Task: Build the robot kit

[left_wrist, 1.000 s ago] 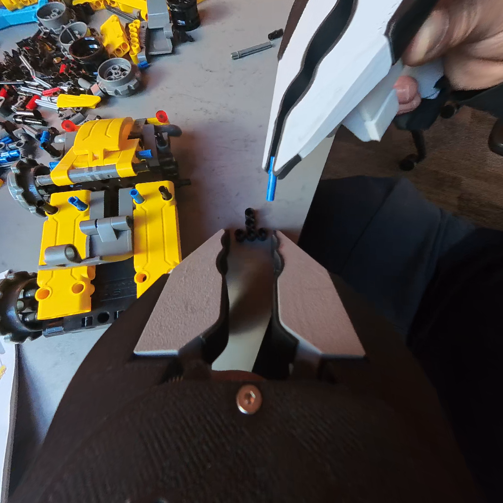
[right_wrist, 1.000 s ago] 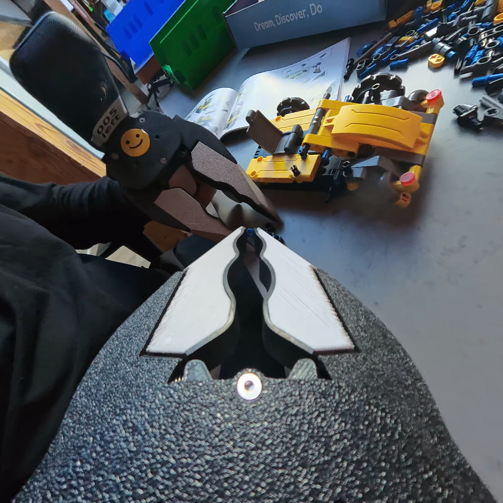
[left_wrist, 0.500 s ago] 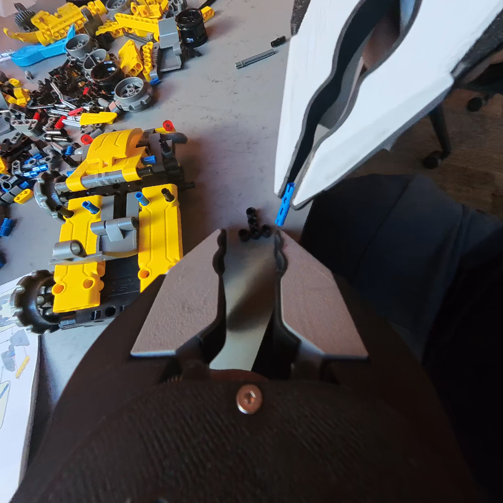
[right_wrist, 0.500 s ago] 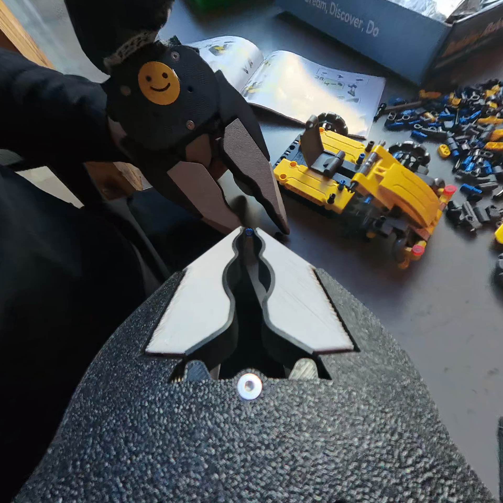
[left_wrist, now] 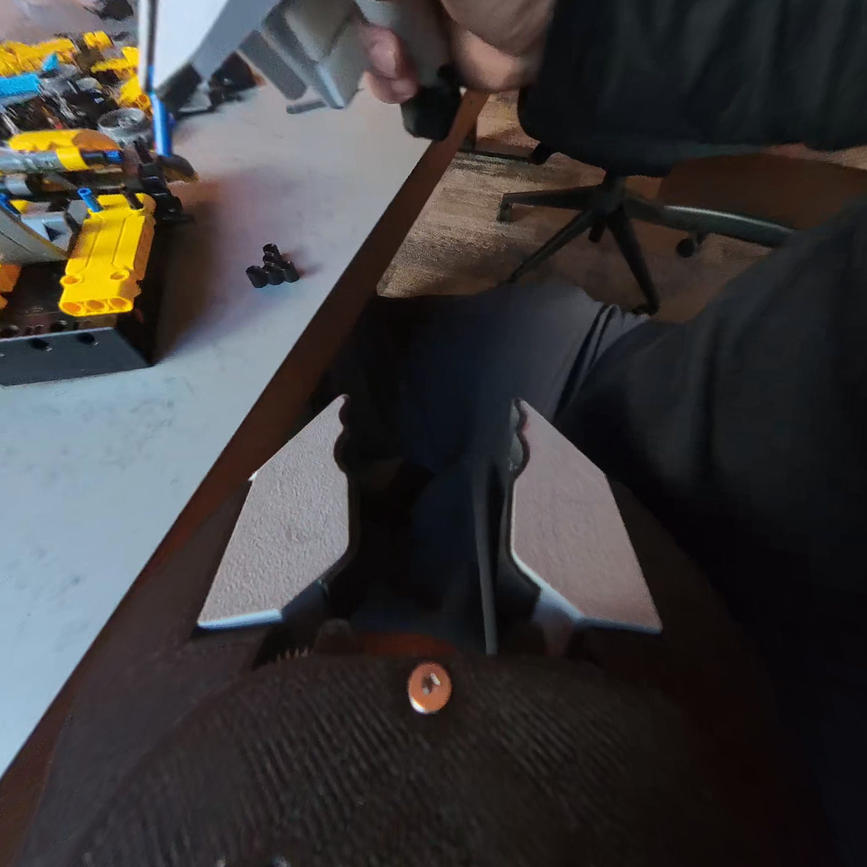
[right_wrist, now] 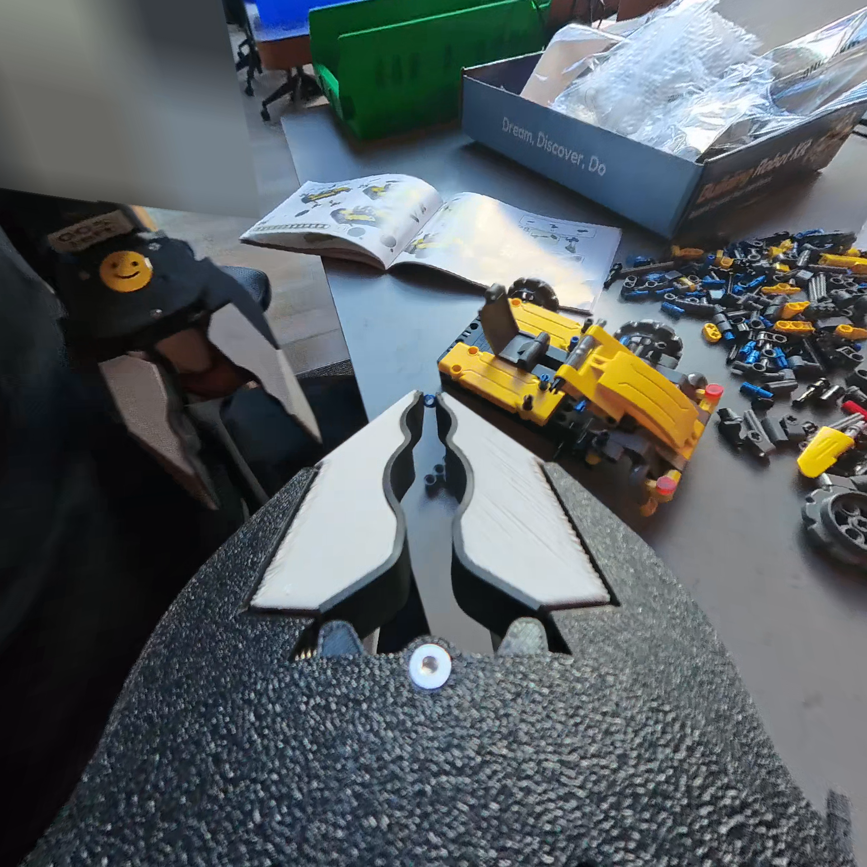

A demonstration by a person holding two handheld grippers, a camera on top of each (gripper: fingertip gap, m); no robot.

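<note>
The right gripper [right_wrist: 429,399], with white flat fingers edged in black, is closed on a thin blue plastic pin [right_wrist: 429,399], pinched by one end at the very fingertips so that most of its length sticks out beyond them; in the left wrist view that blue pin [left_wrist: 159,117] hangs nearly upright over the far part of the grey worktop [left_wrist: 117,445], above the half-built yellow and black brick vehicle [right_wrist: 577,389]. The left gripper [left_wrist: 429,413], dark brown with flat pale fingers, stands wide apart and holds nothing, off the near edge of the worktop over the person's dark-clothed lap. A small black cross-shaped plastic connector [left_wrist: 273,268] lies loose on the worktop near that edge, just beside the vehicle's yellow side panel and well apart from the left gripper; in the right wrist view it shows between the white fingers, lower down. Farther along the worktop lie an open instruction booklet [right_wrist: 436,234], a blue cardboard box [right_wrist: 586,155] stuffed with clear plastic bags, a green plastic bin [right_wrist: 399,61] and a heap of loose small bricks [right_wrist: 774,305]. The pin looks light, stiff and smooth, so it would likely swivel or slip in so small a pinch; a hold nearer its middle, square across the shaft, seems steadier.
</note>
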